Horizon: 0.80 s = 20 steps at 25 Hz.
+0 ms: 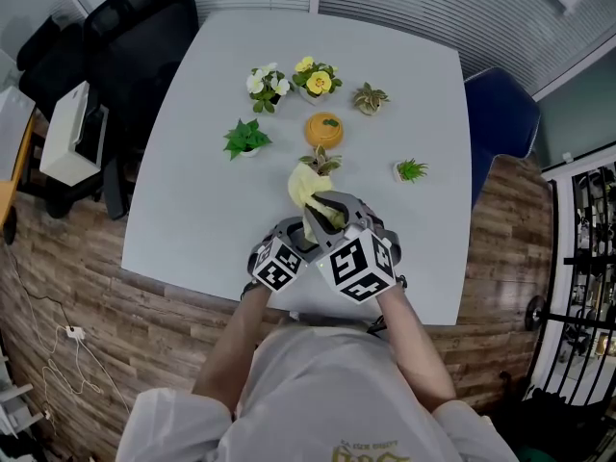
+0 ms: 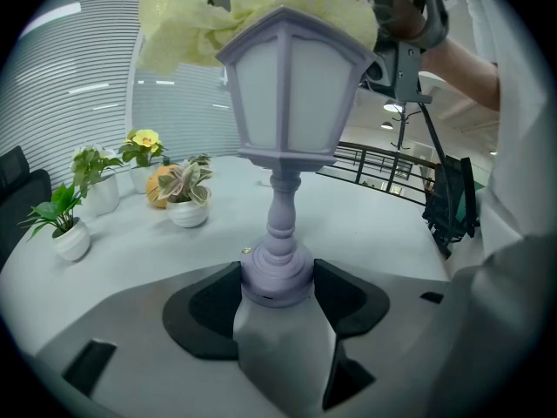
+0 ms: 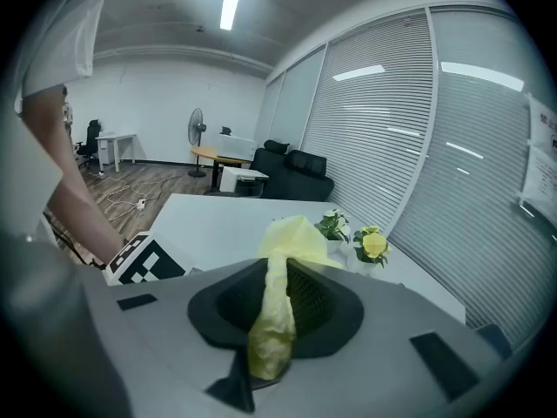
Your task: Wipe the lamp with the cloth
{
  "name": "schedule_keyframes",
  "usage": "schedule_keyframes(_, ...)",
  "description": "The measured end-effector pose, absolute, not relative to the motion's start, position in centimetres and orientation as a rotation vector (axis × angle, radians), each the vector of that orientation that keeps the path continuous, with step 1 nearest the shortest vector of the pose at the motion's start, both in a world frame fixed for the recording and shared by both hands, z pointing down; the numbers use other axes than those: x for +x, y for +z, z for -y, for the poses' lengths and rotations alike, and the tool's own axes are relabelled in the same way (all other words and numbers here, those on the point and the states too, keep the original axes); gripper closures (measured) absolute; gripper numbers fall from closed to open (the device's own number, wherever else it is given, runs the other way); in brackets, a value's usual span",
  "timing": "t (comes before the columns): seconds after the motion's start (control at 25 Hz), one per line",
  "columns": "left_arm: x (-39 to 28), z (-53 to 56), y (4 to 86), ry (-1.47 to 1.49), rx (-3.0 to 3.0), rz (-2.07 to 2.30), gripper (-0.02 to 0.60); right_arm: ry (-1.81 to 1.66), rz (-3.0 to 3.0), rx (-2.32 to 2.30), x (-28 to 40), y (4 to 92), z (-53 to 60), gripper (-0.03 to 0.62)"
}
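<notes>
A pale lilac lantern-shaped lamp (image 2: 291,94) stands upright on the white table, its round base (image 2: 275,275) clamped between the black pads of my left gripper (image 2: 277,293), which is shut on it. A yellow cloth (image 2: 261,7) lies draped over the lamp's roof. My right gripper (image 3: 271,320) is shut on that yellow cloth (image 3: 277,303), which hangs pinched between its jaws. In the head view both grippers meet near the table's front edge, the cloth (image 1: 310,191) bunched over the lamp, which is mostly hidden beneath it and the right gripper (image 1: 332,215). The left gripper (image 1: 289,248) sits lower left.
Several small potted plants stand beyond the lamp: a green one (image 1: 246,139), white flowers (image 1: 267,84), yellow flowers (image 1: 316,77), an orange pot (image 1: 323,129), a striped-leaf plant (image 1: 370,97) and a small green one (image 1: 411,170). Black chairs (image 1: 115,37) flank the table (image 1: 192,200) on the left, a blue chair (image 1: 500,114) on the right.
</notes>
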<state>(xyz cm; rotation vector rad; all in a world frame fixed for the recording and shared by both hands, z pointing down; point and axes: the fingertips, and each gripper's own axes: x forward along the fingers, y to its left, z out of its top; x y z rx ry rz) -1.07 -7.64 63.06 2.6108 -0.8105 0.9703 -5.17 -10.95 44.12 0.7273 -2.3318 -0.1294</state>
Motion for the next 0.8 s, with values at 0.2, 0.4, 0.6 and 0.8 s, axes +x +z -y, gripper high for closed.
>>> schedule_keyframes(0.2, -1.1, 7.6, 63.2, 0.971, 2.607, 0.809, 0.318, -0.072, 2.358, 0.743, -5.0, 44.3, 11.5, 0.522)
schedule_keyframes(0.4, -1.1, 7.7, 63.2, 0.97, 2.61, 0.812, 0.318, -0.058, 2.363, 0.758, -4.8, 44.2, 12.3, 0.522)
schedule_keyframes(0.6, -1.0, 7.6, 63.0, 0.969, 2.61, 0.812, 0.318, -0.038, 2.374, 0.771, -4.7, 44.2, 12.6, 0.522)
schedule_keyframes(0.8, -1.0, 7.6, 63.1, 0.969, 2.612, 0.811, 0.319, 0.052, 2.403, 0.804, -4.3, 44.3, 13.2, 0.522)
